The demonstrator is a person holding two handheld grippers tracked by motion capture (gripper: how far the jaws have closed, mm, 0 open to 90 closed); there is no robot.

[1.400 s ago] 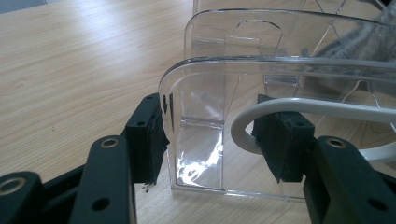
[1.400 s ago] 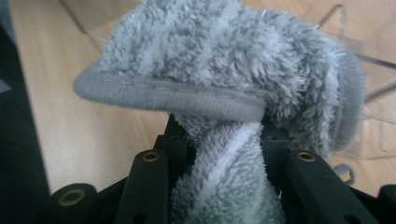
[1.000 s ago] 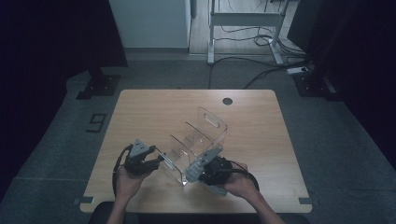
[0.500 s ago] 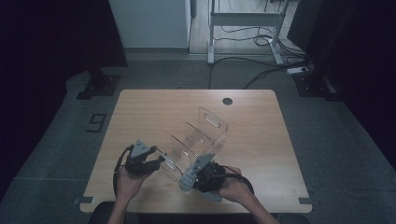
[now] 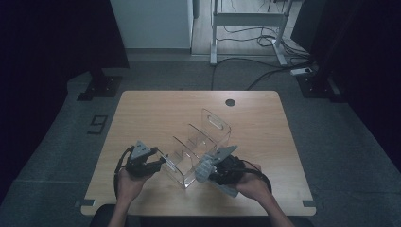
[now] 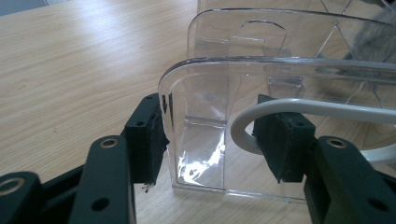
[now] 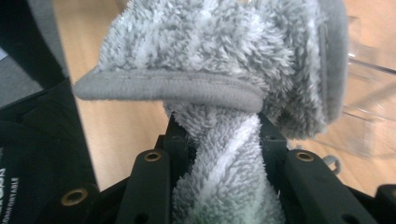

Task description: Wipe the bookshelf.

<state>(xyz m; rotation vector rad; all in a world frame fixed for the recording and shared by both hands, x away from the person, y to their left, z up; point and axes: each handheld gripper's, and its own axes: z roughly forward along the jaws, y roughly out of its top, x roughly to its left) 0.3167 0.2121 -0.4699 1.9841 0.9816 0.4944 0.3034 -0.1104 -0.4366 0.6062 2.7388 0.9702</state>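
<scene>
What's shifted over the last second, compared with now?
The right gripper, shut on the grey cloth, moved from the near right wall of the clear acrylic organizer a little toward the person, along its near corner. The left gripper stayed at the organizer's near end wall, one jaw each side; the organizer barely shifted.

The wooden surface (image 5: 156, 118) spreads across the middle of the high view, with a small round dark hole (image 5: 230, 102) near its far edge. Grey carpeted floor (image 5: 345, 156) surrounds it. A white cabinet (image 5: 153, 23) stands at the top, left of centre. Right of it is a white metal frame (image 5: 246, 19) with dark cables (image 5: 255, 78) trailing below. A dark stand base (image 5: 100, 87) sits at the upper left.
</scene>
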